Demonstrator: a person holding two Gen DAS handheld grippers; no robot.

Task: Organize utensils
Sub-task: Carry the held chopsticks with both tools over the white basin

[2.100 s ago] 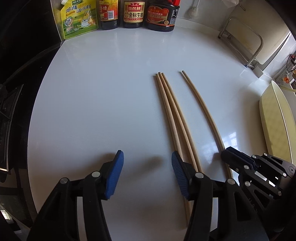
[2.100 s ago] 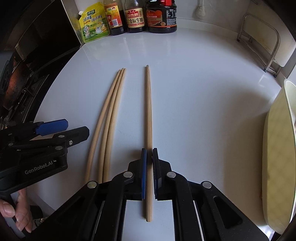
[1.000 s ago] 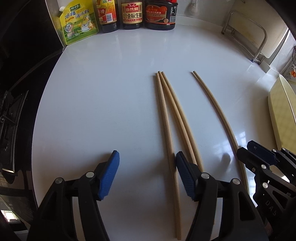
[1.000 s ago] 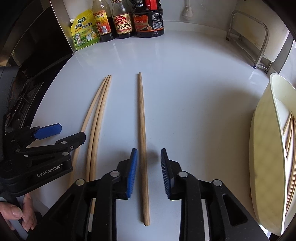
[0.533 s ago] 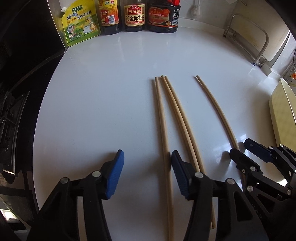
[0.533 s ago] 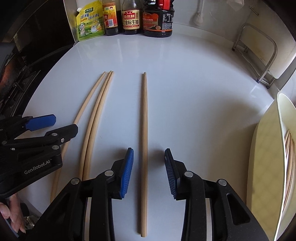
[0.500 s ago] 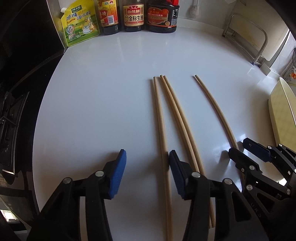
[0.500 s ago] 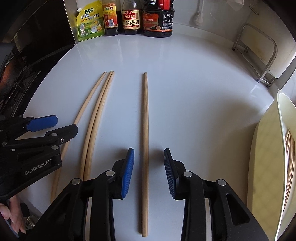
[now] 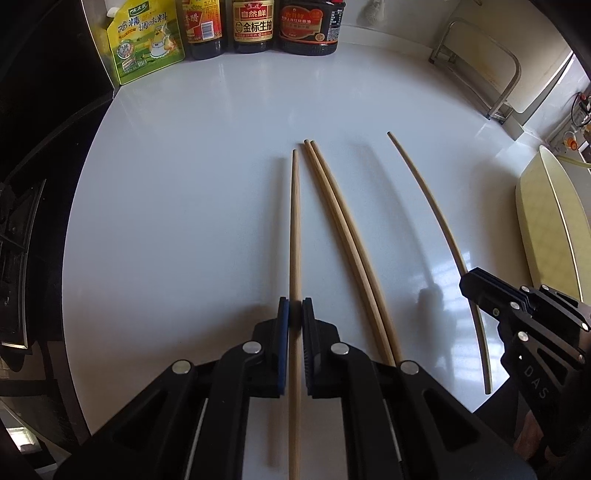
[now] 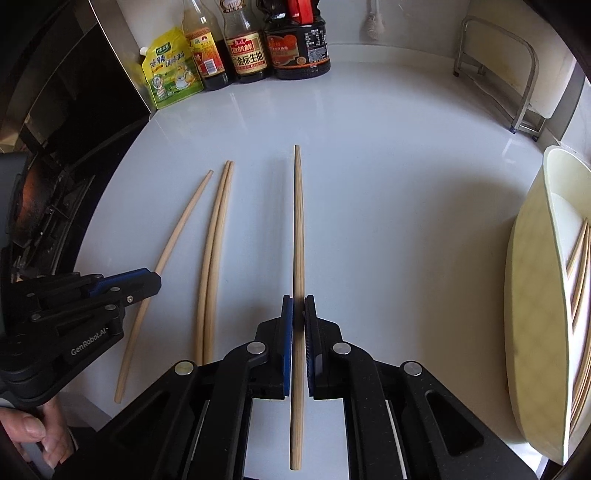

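Chopsticks: left claw (image 9: pixel 294 317) pinched shut on leftmost stick (image 9: pixel 294 236), right claw (image 10: pixel 298 314) shut on rightmost stick (image 10: pixel 298 229). Pair (image 9: pixel 343 236) lies loose between claws. Tray (image 10: pixel 532 314) right of right claw. Lift level, keep your squeeze steady.

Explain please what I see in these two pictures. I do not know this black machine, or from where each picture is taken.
There is no robot here. A person holds a tool in each hand; each tool ends in a two-fingered claw, with a camera looking along the fingers. One picture comes from the left tool, the other from the right. The left claw is shut on the leftmost chopstick, the right claw on the rightmost chopstick. The two middle chopsticks lie side by side on the white countertop. At the right, a cream tray holds further chopsticks. Sauce bottles and a seasoning pouch stand at the back.
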